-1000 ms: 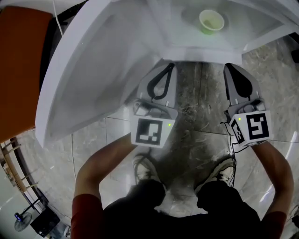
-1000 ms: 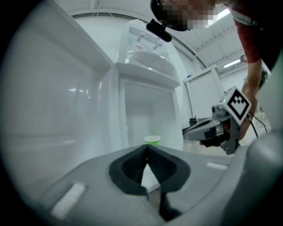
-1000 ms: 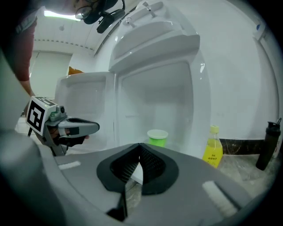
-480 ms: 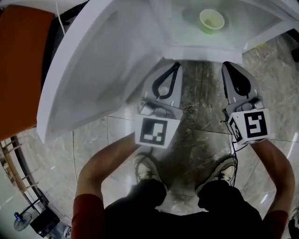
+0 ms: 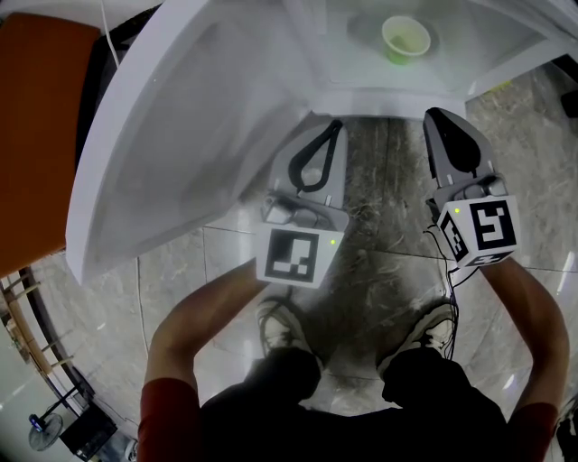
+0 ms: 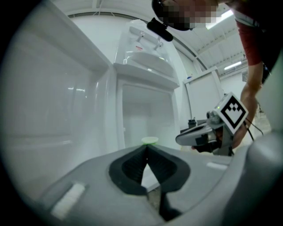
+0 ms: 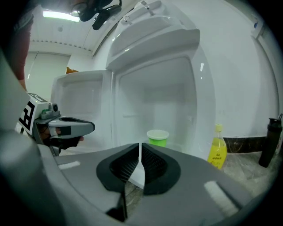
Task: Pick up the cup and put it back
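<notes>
White, smooth fridge [image 5: 388, 99], door open: one round green cup [image 5: 406, 39], upright, nothing visible inside. My left gripper [image 5: 335, 127] and right gripper [image 5: 433, 116]: jaws together, both empty

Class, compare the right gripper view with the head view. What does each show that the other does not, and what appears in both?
Only the right gripper view shows the ceiling light and the camera on the person's head. Only the head view shows the person's shoes and the marker cube on the right gripper. Both show the green cup standing in the open fridge, and the left gripper, shut and empty, short of the cup.
</notes>
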{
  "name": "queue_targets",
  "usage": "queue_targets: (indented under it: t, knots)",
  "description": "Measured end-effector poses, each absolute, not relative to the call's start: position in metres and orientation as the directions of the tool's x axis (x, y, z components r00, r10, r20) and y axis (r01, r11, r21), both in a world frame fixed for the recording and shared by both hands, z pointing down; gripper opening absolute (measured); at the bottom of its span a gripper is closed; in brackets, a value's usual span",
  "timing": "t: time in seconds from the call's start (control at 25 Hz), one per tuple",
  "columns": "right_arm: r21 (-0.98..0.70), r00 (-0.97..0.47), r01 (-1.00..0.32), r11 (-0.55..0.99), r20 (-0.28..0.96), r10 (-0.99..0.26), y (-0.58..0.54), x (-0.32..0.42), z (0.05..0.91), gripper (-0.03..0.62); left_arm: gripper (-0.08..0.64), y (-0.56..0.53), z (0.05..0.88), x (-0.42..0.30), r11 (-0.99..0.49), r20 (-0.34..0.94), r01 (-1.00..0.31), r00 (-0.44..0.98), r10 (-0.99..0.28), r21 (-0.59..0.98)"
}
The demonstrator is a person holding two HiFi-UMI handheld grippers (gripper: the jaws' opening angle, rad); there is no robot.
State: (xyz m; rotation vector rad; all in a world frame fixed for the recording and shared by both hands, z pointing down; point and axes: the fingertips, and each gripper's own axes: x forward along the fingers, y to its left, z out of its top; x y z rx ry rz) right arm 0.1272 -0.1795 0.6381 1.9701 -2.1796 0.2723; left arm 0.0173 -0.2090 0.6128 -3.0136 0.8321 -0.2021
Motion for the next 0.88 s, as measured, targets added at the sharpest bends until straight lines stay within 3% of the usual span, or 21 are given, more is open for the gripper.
queue_targets:
  t: [0.48, 0.88]
  knots:
    - [-0.038, -0.068, -0.998, 0.059, 0.295, -0.953, -0.206, 0.140, 0.656, 0.109, 0.002, -0.214, 0.621, 0.017, -0.855, 0.137, -0.518, 0.845, -0.517, -0.033]
    - [-0.050, -0.030, -0.999, 0.016, 0.309, -0.951, -0.239, 0.155, 0.670, 0.261, 0.002, -0.218, 0.632, 0.016, -0.847, 0.163, -0.531, 0.836, -0.524, -0.004]
